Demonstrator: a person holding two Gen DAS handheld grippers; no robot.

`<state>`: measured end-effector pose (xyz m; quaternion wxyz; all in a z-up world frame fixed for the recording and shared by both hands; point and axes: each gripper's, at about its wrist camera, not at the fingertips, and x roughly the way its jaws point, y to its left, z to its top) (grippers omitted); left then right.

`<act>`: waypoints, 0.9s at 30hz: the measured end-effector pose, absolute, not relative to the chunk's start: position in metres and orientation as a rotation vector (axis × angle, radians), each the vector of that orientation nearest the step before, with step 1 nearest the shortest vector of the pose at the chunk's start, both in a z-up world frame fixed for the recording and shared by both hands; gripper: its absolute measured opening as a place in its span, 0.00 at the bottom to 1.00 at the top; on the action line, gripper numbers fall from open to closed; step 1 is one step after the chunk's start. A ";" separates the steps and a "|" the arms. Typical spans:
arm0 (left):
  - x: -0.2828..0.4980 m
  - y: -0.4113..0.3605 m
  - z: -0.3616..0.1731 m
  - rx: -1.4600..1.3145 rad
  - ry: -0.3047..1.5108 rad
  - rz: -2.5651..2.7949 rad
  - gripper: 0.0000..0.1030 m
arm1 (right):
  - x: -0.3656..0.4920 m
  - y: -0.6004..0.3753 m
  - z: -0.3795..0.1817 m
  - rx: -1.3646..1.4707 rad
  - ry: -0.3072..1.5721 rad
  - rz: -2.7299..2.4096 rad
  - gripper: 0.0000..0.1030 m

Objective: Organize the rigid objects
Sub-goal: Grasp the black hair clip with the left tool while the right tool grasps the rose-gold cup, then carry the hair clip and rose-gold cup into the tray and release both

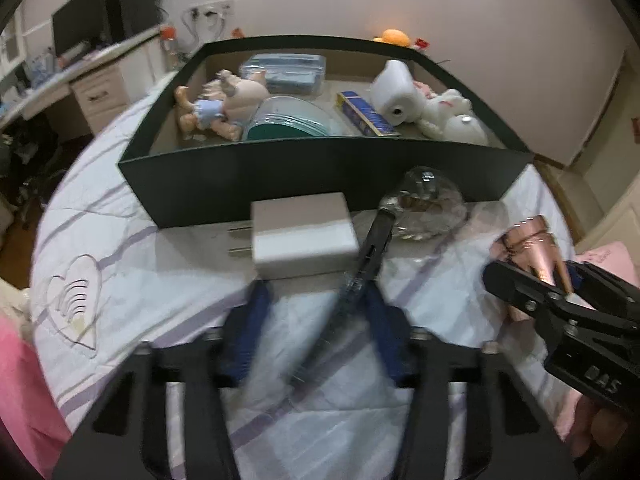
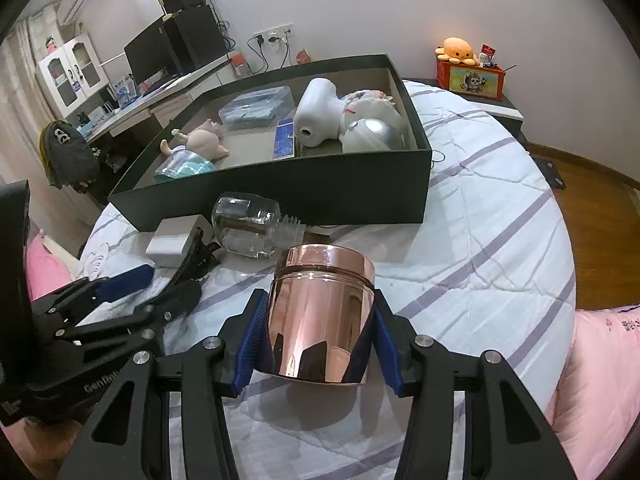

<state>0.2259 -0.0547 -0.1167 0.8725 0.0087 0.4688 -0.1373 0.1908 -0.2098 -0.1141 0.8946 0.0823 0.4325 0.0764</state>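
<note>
A dark green box stands on the bed and holds a doll, plastic cases, a white device and plush toys. In front of it lie a white charger, a black hair clip and a clear glass bottle. My left gripper is open around the hair clip, just behind the charger. My right gripper is shut on a rose-gold metal tin, held above the quilt.
The white quilt with purple stripes covers the bed. Pink bedding lies at the right and left edges. A desk with a monitor stands beyond the box at left. A nightstand with an orange plush is at back right.
</note>
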 end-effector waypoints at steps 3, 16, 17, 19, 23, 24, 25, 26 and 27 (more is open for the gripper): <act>0.222 -0.051 -0.117 -0.026 0.998 -0.344 0.18 | 0.190 -0.211 -0.114 0.177 0.895 0.159 0.49; 0.196 -0.028 -0.084 -0.081 0.913 -0.362 0.16 | 0.183 -0.206 -0.099 0.165 0.871 0.175 0.49; 0.196 -0.026 -0.080 -0.084 0.902 -0.361 0.16 | 0.183 -0.206 -0.096 0.165 0.865 0.180 0.49; 0.197 -0.021 -0.068 -0.092 0.874 -0.359 0.16 | 0.182 -0.203 -0.087 0.162 0.850 0.191 0.49; 0.204 -0.014 -0.047 -0.096 0.822 -0.347 0.16 | 0.187 -0.198 -0.065 0.150 0.807 0.220 0.49; 0.208 -0.012 -0.042 -0.097 0.810 -0.342 0.16 | 0.190 -0.197 -0.059 0.142 0.795 0.224 0.49; 0.213 -0.010 -0.036 -0.097 0.796 -0.337 0.16 | 0.194 -0.195 -0.051 0.130 0.778 0.227 0.49; 0.218 -0.008 -0.031 -0.097 0.784 -0.331 0.16 | 0.196 -0.194 -0.047 0.125 0.769 0.230 0.49; 0.222 -0.006 -0.027 -0.099 0.774 -0.328 0.16 | 0.201 -0.193 -0.041 0.117 0.756 0.233 0.49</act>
